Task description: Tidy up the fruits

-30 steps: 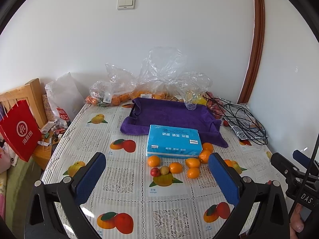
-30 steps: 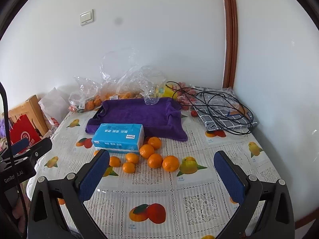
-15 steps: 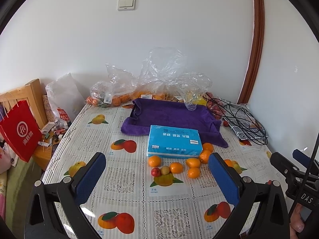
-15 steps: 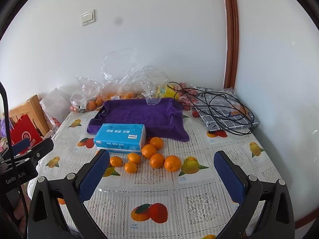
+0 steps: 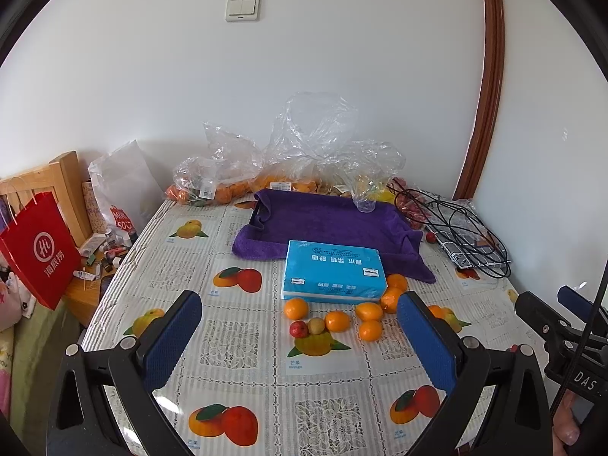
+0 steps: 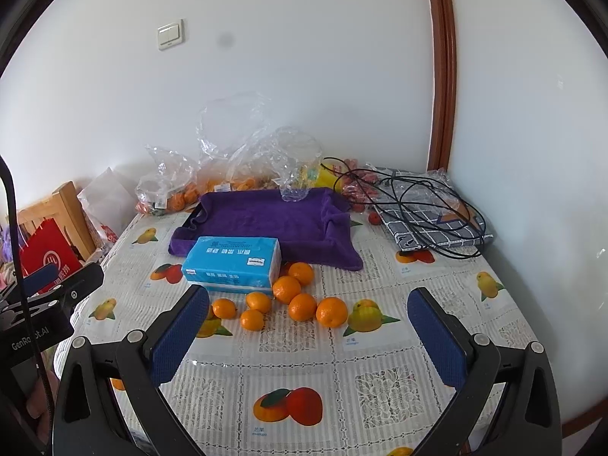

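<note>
Several loose oranges [image 5: 337, 320] [image 6: 302, 306] lie in a cluster on the fruit-print tablecloth, just in front of a blue tissue pack [image 5: 333, 276] [image 6: 232, 263]. A small red fruit [image 5: 298, 329] and a small tan-green fruit [image 5: 315, 325] sit at the cluster's left. Behind the pack is a tray draped in a purple towel [image 5: 326, 224] [image 6: 266, 220], with nothing on it. My left gripper [image 5: 300, 338] is open, above the table short of the fruit. My right gripper [image 6: 307, 336] is open too, nothing between its fingers.
Clear plastic bags of oranges [image 5: 235, 182] [image 6: 190, 190] line the back wall. A folded checked cloth with tangled black cable [image 5: 463, 228] [image 6: 429, 212] lies at the back right, a small red fruit [image 6: 374, 218] beside it. A red paper bag [image 5: 38, 247] hangs left of the table.
Both grippers have eased slightly forward toward the fruit cluster; the scene sits a little lower in each view. Nothing on the table has moved.
</note>
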`<state>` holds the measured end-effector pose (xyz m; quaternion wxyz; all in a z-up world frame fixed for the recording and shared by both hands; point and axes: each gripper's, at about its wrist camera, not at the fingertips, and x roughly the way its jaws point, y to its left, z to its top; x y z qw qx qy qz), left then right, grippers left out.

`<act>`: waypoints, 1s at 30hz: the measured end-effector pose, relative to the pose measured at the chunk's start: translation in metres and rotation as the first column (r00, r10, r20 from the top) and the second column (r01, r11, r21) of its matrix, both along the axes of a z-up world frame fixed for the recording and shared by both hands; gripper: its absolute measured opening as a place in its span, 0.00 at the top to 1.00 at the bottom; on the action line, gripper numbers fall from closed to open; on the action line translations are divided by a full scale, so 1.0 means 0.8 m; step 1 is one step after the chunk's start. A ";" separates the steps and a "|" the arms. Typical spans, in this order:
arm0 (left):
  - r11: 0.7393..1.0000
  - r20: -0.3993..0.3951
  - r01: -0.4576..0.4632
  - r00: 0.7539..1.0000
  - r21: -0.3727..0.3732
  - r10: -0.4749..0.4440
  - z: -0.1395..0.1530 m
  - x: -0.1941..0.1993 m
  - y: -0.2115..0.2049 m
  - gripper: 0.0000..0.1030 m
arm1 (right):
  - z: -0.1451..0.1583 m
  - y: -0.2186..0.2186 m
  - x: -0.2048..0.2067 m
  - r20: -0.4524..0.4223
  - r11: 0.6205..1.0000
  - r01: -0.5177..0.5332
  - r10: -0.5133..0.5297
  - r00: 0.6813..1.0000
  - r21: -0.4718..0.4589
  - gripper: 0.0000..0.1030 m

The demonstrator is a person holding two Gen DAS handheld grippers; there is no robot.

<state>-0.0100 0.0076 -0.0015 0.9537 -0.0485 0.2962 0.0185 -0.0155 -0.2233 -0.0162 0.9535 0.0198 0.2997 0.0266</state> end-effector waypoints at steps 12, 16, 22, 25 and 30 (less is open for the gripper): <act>1.000 -0.003 0.000 1.000 0.003 0.000 0.001 -0.002 -0.001 0.00 | -0.004 0.006 0.000 -0.005 1.000 -0.008 0.008 1.000 -0.010 0.00; 1.000 -0.003 0.003 1.000 0.002 -0.003 0.002 -0.002 -0.001 0.00 | -0.004 0.007 0.000 -0.004 1.000 -0.009 0.009 1.000 -0.011 0.00; 1.000 -0.010 0.006 1.000 0.012 -0.005 -0.006 0.001 -0.006 0.00 | -0.007 0.006 0.001 -0.004 1.000 -0.015 0.015 1.000 -0.001 0.00; 1.000 -0.011 -0.003 1.000 0.006 0.003 -0.008 0.003 -0.004 0.00 | -0.008 0.006 0.000 -0.004 1.000 -0.018 0.018 1.000 0.001 0.00; 1.000 -0.027 0.001 1.000 0.015 0.000 -0.013 0.015 -0.004 0.00 | -0.011 0.009 0.006 -0.012 0.999 -0.035 0.035 0.999 -0.013 0.00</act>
